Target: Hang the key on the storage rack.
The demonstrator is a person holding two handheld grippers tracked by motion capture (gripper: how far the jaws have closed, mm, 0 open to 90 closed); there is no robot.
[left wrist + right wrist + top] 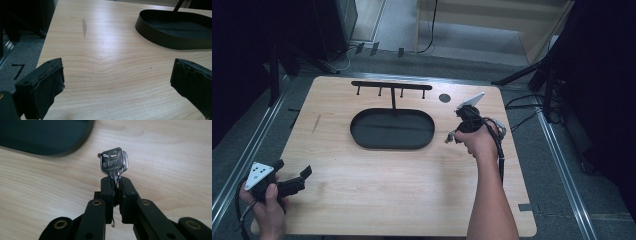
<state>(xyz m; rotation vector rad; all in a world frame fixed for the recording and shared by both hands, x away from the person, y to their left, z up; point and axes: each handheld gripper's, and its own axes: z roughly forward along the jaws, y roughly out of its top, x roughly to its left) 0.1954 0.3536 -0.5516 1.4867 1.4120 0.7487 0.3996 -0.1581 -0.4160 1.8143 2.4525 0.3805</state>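
Silver keys [113, 162] upright, blades pinched

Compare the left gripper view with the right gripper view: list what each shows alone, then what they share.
Left gripper view alone: the left gripper open, its fingers wide apart over bare wood, a dark smudge and the floor beside the table.
Right gripper view alone: the right gripper shut on the keys.
Both: the wooden table and the black oval tray.

overhead view, two close tool views
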